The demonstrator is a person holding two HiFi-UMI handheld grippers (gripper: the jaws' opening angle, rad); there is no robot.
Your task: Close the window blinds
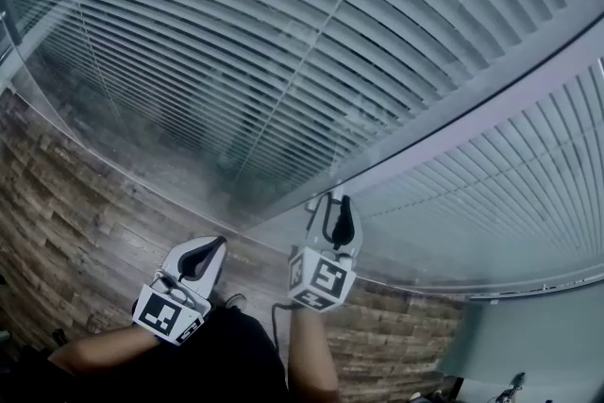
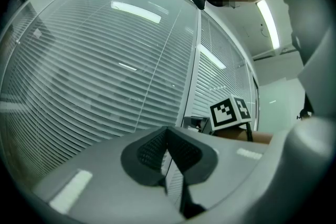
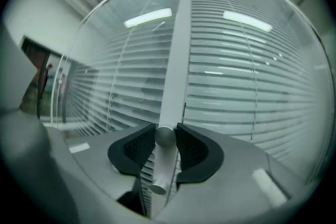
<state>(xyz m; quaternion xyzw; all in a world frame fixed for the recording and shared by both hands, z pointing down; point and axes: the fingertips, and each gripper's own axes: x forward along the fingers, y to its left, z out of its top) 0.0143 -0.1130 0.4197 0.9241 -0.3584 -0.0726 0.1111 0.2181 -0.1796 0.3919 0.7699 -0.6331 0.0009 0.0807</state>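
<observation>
Right gripper on the blind knob
The right gripper [image 1: 336, 203] clamps the grey knob [image 3: 165, 136] at the post [image 3: 176, 60] between the slatted window blinds [image 1: 283, 42]; the left gripper [image 1: 213, 246] waits nearby, jaws together, empty.

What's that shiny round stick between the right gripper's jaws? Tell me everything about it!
It is a short grey rod, smooth and metal-looking, with a rounded top and a flat lower end. It stands nearly upright, leaning slightly, in front of the white frame bar that runs between two panes of slatted blinds. The right gripper has its jaws on it, with a dark pad against each side of its top.
</observation>
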